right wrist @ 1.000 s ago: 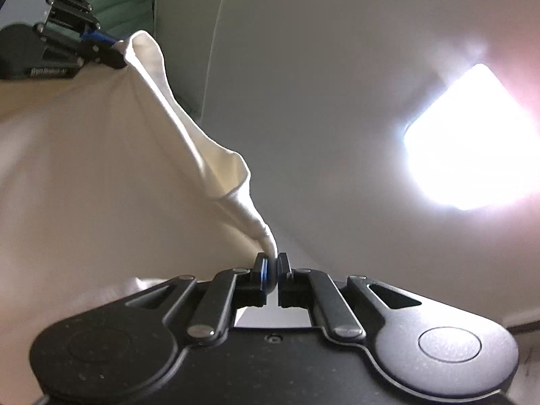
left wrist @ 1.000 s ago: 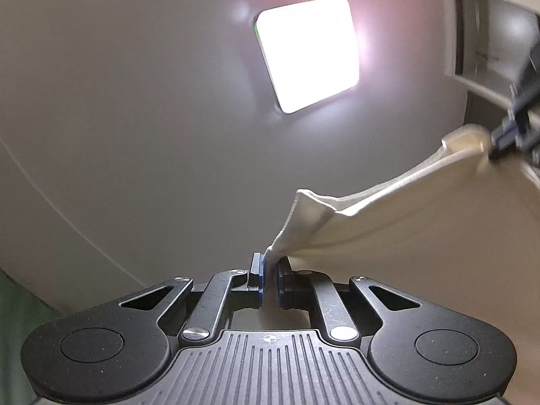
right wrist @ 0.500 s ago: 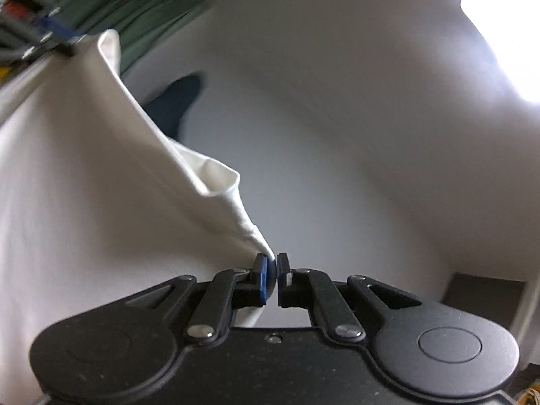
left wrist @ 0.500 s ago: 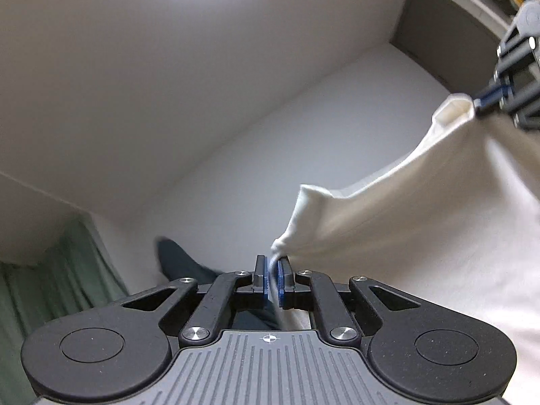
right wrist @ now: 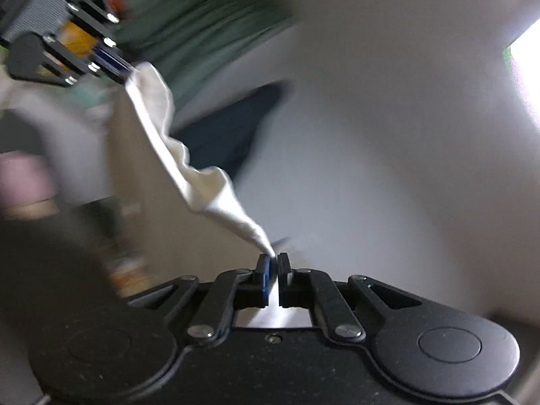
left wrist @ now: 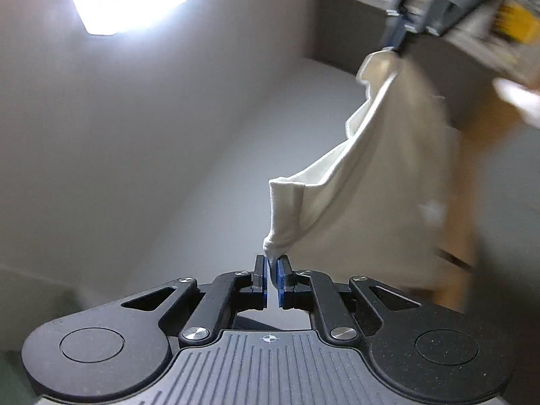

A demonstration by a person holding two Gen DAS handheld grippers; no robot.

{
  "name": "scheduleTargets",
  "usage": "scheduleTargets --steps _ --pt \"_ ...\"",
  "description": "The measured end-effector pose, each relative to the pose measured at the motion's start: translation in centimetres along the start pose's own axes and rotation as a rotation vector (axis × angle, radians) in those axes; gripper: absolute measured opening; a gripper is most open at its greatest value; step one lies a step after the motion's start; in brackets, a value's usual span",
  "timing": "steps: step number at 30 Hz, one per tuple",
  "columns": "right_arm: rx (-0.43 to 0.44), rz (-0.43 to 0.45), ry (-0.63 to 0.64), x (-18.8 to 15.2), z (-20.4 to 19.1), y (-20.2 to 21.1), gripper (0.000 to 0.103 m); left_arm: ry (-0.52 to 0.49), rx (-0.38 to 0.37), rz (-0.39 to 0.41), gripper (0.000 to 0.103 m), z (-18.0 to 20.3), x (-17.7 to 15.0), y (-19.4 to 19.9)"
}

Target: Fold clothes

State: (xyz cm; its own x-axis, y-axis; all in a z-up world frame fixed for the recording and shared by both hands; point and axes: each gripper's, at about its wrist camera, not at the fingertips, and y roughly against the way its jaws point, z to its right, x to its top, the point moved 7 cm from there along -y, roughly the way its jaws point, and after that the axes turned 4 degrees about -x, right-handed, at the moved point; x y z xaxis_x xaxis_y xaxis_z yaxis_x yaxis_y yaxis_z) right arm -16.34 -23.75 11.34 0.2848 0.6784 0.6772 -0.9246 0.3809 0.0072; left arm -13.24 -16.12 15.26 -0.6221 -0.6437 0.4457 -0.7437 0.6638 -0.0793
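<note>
We see the cream garment [left wrist: 381, 182] hanging in the air between both grippers; left gripper [left wrist: 272, 265] fingers pinch one corner, right gripper [right wrist: 272, 263] fingers pinch the other, the edge sagging between them.

Heavy motion blur smears the right wrist view: the left gripper [right wrist: 128, 73] at upper left is streaky, and the dark blue shape [right wrist: 233, 131] behind the cream garment [right wrist: 209, 195] can't be identified. Lower left there dissolves into brown and pink smudges. In the left wrist view the right gripper [left wrist: 393, 47] is blurred and cut by the top edge, and the garment's lower part fades out.
</note>
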Motion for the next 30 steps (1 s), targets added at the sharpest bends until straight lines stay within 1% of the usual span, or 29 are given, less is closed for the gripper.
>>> scheduleTargets --steps 2,3,5,7,8,9,10,11,12,13,14,15,16,17,18,19,20,21,22,23,24,25,26,27,28,30 --pt "0.173 -0.08 0.0 -3.8 -5.5 1.4 0.003 -0.051 -0.12 -0.027 0.007 6.4 -2.6 2.6" --pt "0.275 -0.132 -0.03 -5.3 -8.2 1.6 0.002 -0.067 -0.172 -0.055 0.007 9.5 -4.0 4.0" --pt "0.478 -0.236 -0.089 -8.3 -13.4 2.1 0.002 -0.061 -0.24 -0.175 0.007 14.1 -6.2 6.0" --pt "0.623 -0.333 -0.07 -11.1 -17.8 1.9 0.001 0.004 -0.351 -0.245 0.007 18.2 -8.3 7.5" --pt "0.653 -0.356 -0.053 -12.2 -19.3 1.5 0.001 0.033 -0.403 -0.278 0.007 20.0 -9.3 8.0" --pt "0.683 -0.406 -0.071 -13.1 -20.1 0.7 0.002 0.054 -0.438 -0.308 0.007 21.0 -10.5 8.1" --pt "0.705 -0.459 -0.139 -14.1 -20.1 -0.6 0.002 0.084 -0.456 -0.333 0.007 21.7 -12.4 7.9" --pt "0.704 -0.502 -0.221 -16.0 -18.3 -1.5 0.002 0.141 -0.471 -0.36 0.008 22.9 -14.2 7.6" --pt "0.679 -0.557 -0.315 -17.7 -16.8 -3.1 0.004 0.212 -0.483 -0.384 0.008 23.7 -15.0 7.0" --pt "0.652 -0.611 -0.409 -19.3 -15.3 -4.7 0.005 0.297 -0.486 -0.4 0.008 23.4 -14.5 4.4" --pt "0.609 -0.656 -0.486 -19.4 -14.8 -6.2 0.011 0.372 -0.49 -0.413 0.008 23.0 -14.2 2.7" --pt "0.579 -0.712 -0.573 -21.0 -13.6 -7.1 0.015 0.423 -0.498 -0.418 0.008 22.4 -14.2 3.1" --pt "0.557 -0.774 -0.68 -23.7 -13.3 -8.9 0.017 0.475 -0.506 -0.423 0.008 21.8 -14.3 3.5" --pt "0.538 -0.83 -0.757 -25.9 -12.6 -9.5 0.022 0.515 -0.517 -0.424 0.008 21.5 -14.3 3.7" --pt "0.529 -0.88 -0.818 -27.5 -12.5 -9.8 0.024 0.526 -0.534 -0.413 0.01 22.2 -14.3 3.6" --pt "0.519 -0.93 -0.879 -29.0 -12.3 -10.1 0.024 0.525 -0.552 -0.4 0.016 23.1 -14.1 3.3" --pt "0.508 -0.979 -0.94 -30.6 -12.1 -10.4 0.025 0.494 -0.574 -0.38 0.028 24.1 -13.6 2.8" --pt "0.514 -1.005 -0.975 -31.6 -11.9 -10.1 0.025 0.463 -0.595 -0.359 0.037 25.1 -13.0 2.3" --pt "0.52 -1.03 -1.01 -32.7 -11.7 -9.8 0.025 0.43 -0.609 -0.339 0.058 26.0 -12.5 1.6" --pt "0.536 -1.045 -1.039 -33.1 -11.7 -9.7 0.03 0.388 -0.607 -0.317 0.077 26.8 -12.3 0.8" --pt "0.564 -1.039 -1.049 -32.8 -12.2 -9.3 0.031 0.342 -0.607 -0.291 0.083 27.7 -12.1 0.5" --pt "0.593 -1.033 -1.058 -32.6 -12.6 -8.9 0.031 0.299 -0.617 -0.27 0.084 28.3 -12.0 0.4" --pt "0.641 -0.984 -0.999 -31.3 -13.0 -8.4 0.032 0.25 -0.632 -0.256 0.084 28.8 -11.9 0.4" --pt "0.673 -0.928 -0.872 -29.5 -13.8 -7.8 0.032 0.183 -0.652 -0.257 0.084 29.3 -12.2 0.5" --pt "0.703 -0.871 -0.745 -27.6 -14.7 -7.2 0.033 0.112 -0.655 -0.258 0.084 29.8 -12.7 0.4" --pt "0.753 -0.72 -0.451 -23.7 -17.3 -5.4 0.04 -0.005 -0.658 -0.262 0.084 30.2 -13.9 0.3"
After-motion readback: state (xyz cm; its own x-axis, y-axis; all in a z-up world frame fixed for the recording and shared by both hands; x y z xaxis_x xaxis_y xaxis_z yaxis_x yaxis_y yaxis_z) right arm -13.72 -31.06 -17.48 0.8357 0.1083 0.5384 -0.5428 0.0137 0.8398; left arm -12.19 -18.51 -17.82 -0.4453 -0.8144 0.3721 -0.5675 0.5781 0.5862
